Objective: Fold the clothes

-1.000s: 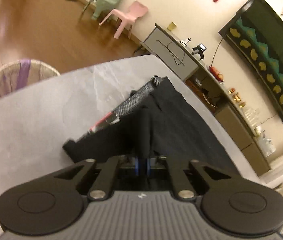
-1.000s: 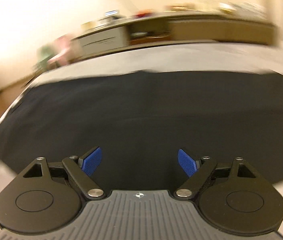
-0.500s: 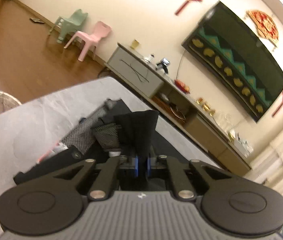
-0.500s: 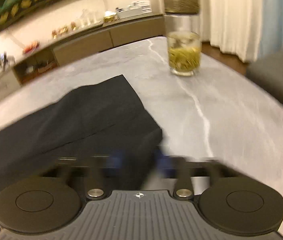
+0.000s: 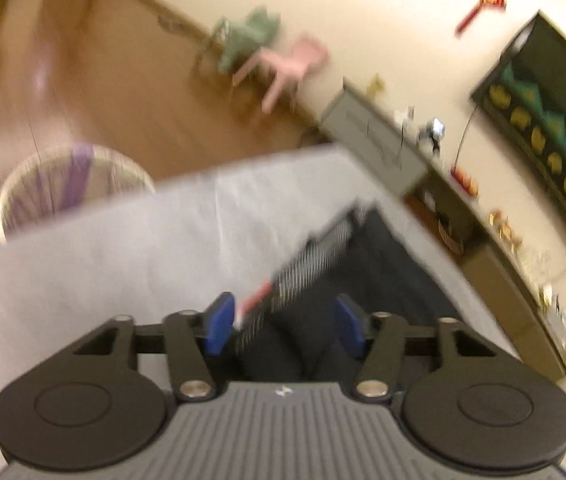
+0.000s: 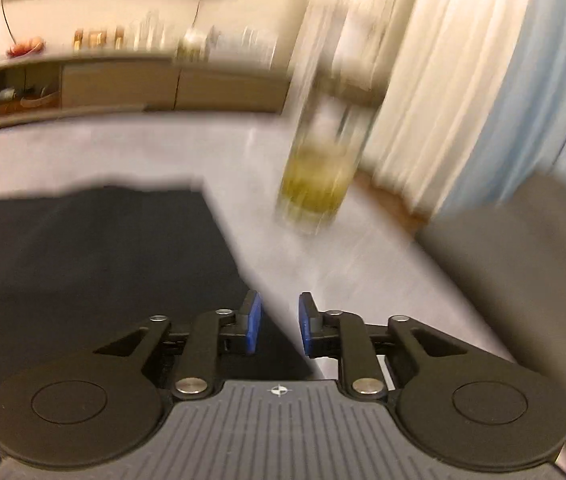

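A black garment [image 5: 379,264] with a grey mesh waistband [image 5: 315,264] lies on the pale marble table [image 5: 123,264]. My left gripper [image 5: 283,328] hovers over its waistband end; its jaws are opening, and a fold of black cloth lies loose between the blue pads [image 5: 219,324], untouched. In the right wrist view the same black garment [image 6: 95,256] covers the left half of the table [image 6: 323,272]. My right gripper [image 6: 279,328] sits at the garment's right edge, jaws opening a little, with only the cloth's edge and bare table below the gap.
A glass of yellow-green tea [image 6: 319,160] stands on the table just beyond the right gripper. A grey sofa [image 6: 523,248] is at the right. A white wire basket [image 5: 67,188] stands off the table's left edge. A sideboard [image 5: 463,216] runs behind.
The left gripper has let go of the pinched black cloth, which dropped back onto the table. The right gripper swung right to the garment's end, shut on its edge, then began opening.
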A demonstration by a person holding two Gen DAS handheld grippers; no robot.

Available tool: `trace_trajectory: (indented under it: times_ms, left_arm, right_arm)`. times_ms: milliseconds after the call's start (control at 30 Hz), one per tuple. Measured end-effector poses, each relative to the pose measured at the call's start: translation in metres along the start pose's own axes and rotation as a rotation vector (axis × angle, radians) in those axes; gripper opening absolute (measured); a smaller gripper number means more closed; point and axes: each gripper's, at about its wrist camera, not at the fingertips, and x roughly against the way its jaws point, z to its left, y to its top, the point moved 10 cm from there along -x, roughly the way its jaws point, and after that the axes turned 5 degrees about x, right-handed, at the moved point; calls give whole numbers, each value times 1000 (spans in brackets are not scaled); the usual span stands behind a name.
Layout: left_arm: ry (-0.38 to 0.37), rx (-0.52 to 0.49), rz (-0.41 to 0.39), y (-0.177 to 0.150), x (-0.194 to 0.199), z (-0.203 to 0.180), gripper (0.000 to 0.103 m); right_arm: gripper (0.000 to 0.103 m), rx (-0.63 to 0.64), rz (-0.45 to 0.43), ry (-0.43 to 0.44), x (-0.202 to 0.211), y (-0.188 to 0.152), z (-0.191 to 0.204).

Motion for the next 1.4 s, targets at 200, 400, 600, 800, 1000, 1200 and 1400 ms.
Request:
trace_trajectory:
  times_ms: [200, 400, 600, 800, 1000, 1200, 1400]
  left_arm:
    - [-53, -130, 70, -18, -9, -40, 60]
    - [174, -317, 105, -38, -33, -34, 30]
    - [221, -353, 9, -12, -17, -46, 28]
    - [80, -604, 87, -9, -40, -145, 85]
    - [284, -880, 179, -40, -114, -141, 58]
    - [461, -750, 95, 4, -122, -98, 61]
    - [226, -670, 76, -14, -59, -131, 58]
  right_arm:
    - [39, 126, -109, 252, 20, 23, 75]
    - [41, 153, 46, 395, -15, 7, 108]
    - [42, 7, 112, 295, -42, 5, 53]
    - [54, 6, 16, 345, -17, 22, 66]
    - [59, 73, -27, 403, -11, 26, 90]
    - [66, 34, 74, 371, -35, 10, 82]
    - [66, -36, 18, 392, -23, 23, 73]
